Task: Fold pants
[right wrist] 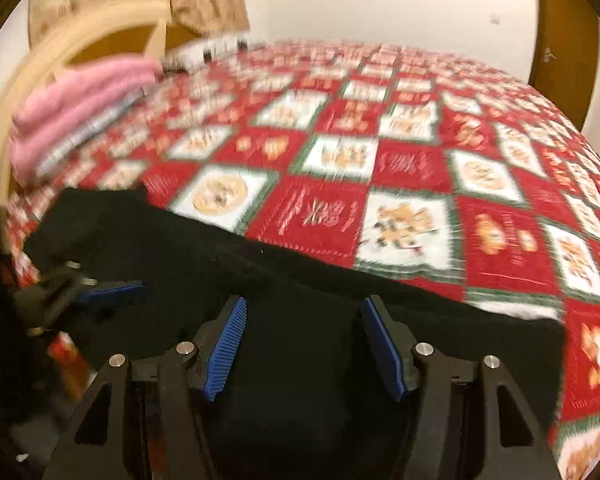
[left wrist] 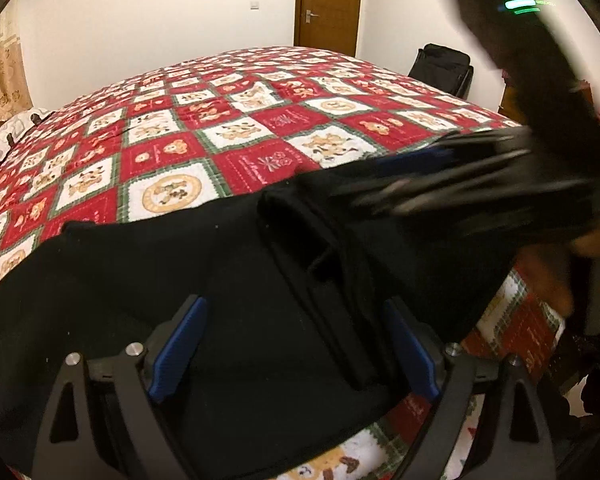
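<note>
Black pants (left wrist: pixel 228 264) lie folded on the near edge of a bed with a red, white and green patchwork quilt (left wrist: pixel 236 128). A thicker ridge of folded fabric (left wrist: pixel 332 264) runs down the middle. My left gripper (left wrist: pixel 296 320) is open just above the pants, its blue pads on either side of the ridge. My right gripper (right wrist: pixel 304 324) is open over the right part of the pants (right wrist: pixel 292 360). It appears as a blurred dark shape (left wrist: pixel 500 184) in the left wrist view. The left gripper's blue pad (right wrist: pixel 112 290) shows at the left of the right wrist view.
A pink folded blanket (right wrist: pixel 80 100) lies by the wooden headboard (right wrist: pixel 60 52). A brown door (left wrist: pixel 328 4) and a black bag (left wrist: pixel 442 66) stand beyond the bed. A curtain (left wrist: pixel 0 72) hangs at the left.
</note>
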A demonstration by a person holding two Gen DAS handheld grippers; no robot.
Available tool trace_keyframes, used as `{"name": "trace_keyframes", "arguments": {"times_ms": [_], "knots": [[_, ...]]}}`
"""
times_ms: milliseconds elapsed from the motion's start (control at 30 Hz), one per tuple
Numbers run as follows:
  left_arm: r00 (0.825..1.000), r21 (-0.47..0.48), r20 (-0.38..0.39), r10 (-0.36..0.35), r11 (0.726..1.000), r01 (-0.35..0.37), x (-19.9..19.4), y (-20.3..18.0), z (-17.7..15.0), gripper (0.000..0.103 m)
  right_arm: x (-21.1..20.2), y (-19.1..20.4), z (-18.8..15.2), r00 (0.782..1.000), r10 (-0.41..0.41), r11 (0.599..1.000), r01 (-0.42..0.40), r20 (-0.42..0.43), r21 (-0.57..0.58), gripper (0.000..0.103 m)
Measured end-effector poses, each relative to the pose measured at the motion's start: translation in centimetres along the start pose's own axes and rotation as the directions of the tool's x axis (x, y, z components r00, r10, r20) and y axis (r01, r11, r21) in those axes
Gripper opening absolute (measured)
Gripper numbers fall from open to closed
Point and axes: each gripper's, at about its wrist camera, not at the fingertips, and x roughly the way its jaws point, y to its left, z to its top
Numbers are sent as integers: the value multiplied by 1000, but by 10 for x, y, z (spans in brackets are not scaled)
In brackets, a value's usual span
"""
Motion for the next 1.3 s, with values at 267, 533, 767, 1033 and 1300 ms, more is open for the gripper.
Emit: {"name": "trace_keyframes", "arguments": {"times_ms": [267,533,767,1033,1300], "knots": [[1000,-22,21,-16,1000,16,-5,3,-5,92,-12,-1,13,997,32,999,-33,75,15,62],[999,-55,28,-24,998,25,-29,18,-15,93,2,8,14,998,51,999,-51,-22,-9,66],[970,-133,70,231,966,-220,-92,100,-56,93,-17,39,42,980,196,981,-195,31,-14,66],[918,-485,46,395,812,-325,-172,243,-116,93,-11,144,44,952,303,932,-306,-49,-194,66],[975,-606,74,210,786,-123,-167,252,-148,76,6,235,92,938,332,887,-347,-100,-304,66]]}}
